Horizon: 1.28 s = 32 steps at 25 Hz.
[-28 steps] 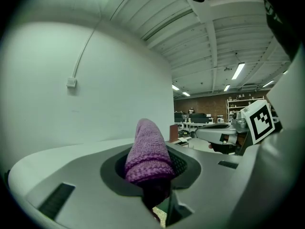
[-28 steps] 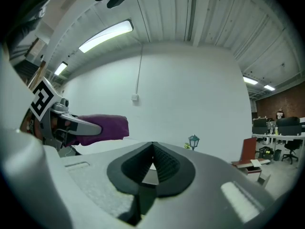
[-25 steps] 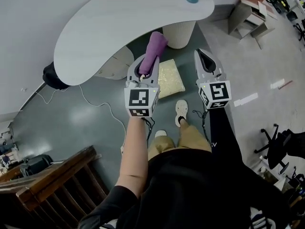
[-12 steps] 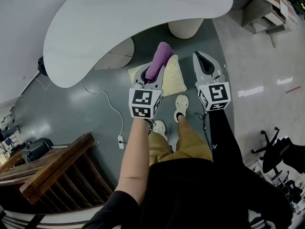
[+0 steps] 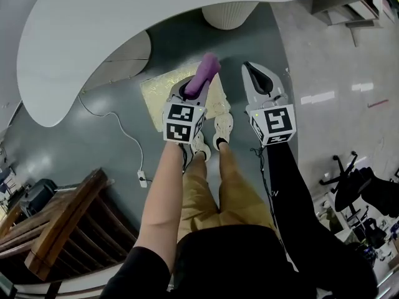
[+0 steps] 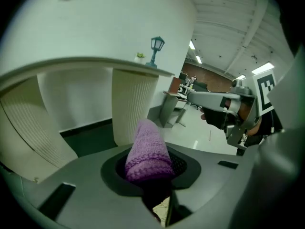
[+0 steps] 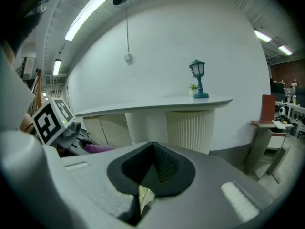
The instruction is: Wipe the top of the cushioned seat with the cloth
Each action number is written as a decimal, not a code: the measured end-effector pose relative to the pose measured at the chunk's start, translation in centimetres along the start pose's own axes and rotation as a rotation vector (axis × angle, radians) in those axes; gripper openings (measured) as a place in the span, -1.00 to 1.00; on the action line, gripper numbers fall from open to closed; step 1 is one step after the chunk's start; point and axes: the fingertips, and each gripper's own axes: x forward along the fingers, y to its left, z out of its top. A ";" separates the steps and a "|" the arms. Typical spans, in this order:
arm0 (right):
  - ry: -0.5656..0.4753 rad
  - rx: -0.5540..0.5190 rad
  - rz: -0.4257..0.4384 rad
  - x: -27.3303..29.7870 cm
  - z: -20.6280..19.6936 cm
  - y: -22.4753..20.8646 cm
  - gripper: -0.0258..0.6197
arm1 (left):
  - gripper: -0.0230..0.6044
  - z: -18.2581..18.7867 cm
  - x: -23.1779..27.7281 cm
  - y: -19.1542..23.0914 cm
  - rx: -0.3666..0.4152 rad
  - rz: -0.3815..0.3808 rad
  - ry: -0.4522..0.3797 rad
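Purple cloth (image 5: 204, 70) sits clamped in the left gripper (image 5: 194, 87), straight above the cushioned seat (image 5: 159, 91). The right gripper (image 5: 259, 80), closed and empty, hangs beside the seat.

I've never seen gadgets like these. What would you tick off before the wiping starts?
1. Cloth held firmly: ok, the left gripper is shut on it.
2. Right gripper free: ok, jaws together, nothing between them.
3. Cushioned seat in view: ok, it lies on the floor by the person's shoes.
4. Cloth touching the seat: not ok, it is held up in the air above it.
5. Seat top free of clutter: cannot tell, the grippers cover part of it.
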 end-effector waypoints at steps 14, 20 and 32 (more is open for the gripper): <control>0.093 0.006 0.019 3.0 -7.9 -0.7 -0.92 | -0.62 -10.0 13.7 0.6 -0.204 -0.103 0.283; 0.107 -0.008 0.029 4.4 -9.0 0.7 -0.92 | -0.62 -12.7 13.5 5.7 -0.175 0.041 0.323; 0.134 -0.033 0.059 6.6 -9.1 4.4 -0.92 | -0.61 -16.3 7.8 14.7 -0.215 0.199 0.266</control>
